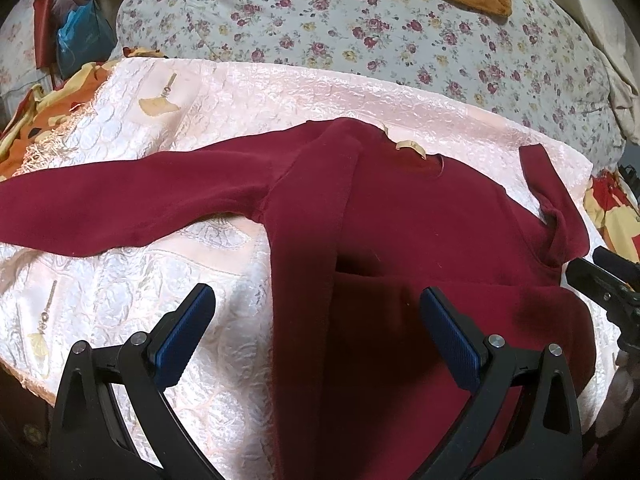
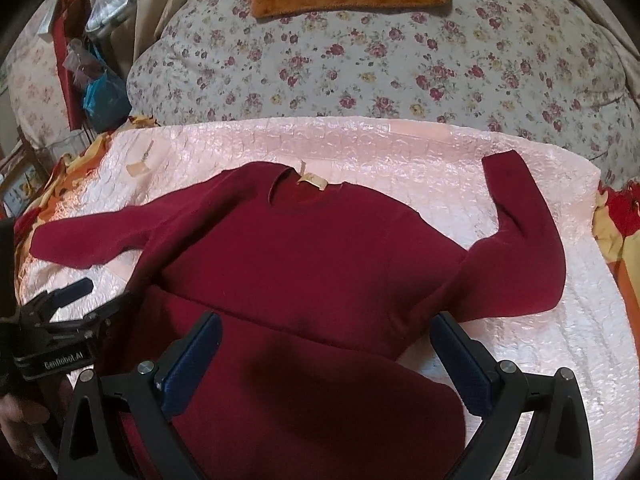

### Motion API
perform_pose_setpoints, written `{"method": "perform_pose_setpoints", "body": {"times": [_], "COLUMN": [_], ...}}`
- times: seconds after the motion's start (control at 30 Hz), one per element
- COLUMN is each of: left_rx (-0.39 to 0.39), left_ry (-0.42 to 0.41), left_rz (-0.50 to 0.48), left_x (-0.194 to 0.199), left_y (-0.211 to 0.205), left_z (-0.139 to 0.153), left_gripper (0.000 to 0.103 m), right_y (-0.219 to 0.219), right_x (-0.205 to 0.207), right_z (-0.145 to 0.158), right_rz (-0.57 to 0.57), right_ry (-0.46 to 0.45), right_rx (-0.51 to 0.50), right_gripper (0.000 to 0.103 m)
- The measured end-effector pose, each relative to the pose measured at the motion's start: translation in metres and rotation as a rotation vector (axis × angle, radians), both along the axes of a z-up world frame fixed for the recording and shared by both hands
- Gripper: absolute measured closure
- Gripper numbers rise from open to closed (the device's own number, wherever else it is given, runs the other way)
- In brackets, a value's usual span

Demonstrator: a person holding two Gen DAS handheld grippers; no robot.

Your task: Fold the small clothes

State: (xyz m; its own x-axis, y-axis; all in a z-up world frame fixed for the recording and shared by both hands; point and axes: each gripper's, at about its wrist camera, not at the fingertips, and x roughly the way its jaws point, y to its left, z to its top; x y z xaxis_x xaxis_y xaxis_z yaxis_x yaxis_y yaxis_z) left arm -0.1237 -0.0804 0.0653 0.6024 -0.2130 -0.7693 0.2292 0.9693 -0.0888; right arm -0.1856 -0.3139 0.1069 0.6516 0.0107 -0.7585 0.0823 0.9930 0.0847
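Pink quilted bedspread carries a maroon sweater.
Left claw and right claw both spread wide above its hem.

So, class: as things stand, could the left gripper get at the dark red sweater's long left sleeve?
Probably yes. The left gripper is open above the dark red sweater, and the sleeve lies flat on the pink quilted cover with nothing between.

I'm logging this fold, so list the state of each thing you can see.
Red sweater: lying flat, hem folded up, both sleeves spread out.
Pink quilt: spread beneath the sweater.
Left tongs: open, holding nothing.
Right tongs: open, holding nothing.
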Motion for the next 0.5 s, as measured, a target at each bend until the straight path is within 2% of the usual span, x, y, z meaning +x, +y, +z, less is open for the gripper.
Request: {"method": "perform_pose_setpoints", "body": {"times": [0.2,0.5], "left_rx": [0.003,0.0], "left_ry": [0.003,-0.004], "left_rz": [0.006,0.036], "left_x": [0.003,0.012], "left_y": [0.0,0.003], "left_z": [-0.001,0.002], "left_gripper": [0.001,0.001], "right_y": [0.002,0.017], "right_x": [0.009,0.024], "right_z": [-0.005,-0.004], "right_rz": [0.002,0.02], "right_ry": [-0.014,-0.009], "right_rx": [0.065,0.019], "right_gripper": [0.0,0.0]}}
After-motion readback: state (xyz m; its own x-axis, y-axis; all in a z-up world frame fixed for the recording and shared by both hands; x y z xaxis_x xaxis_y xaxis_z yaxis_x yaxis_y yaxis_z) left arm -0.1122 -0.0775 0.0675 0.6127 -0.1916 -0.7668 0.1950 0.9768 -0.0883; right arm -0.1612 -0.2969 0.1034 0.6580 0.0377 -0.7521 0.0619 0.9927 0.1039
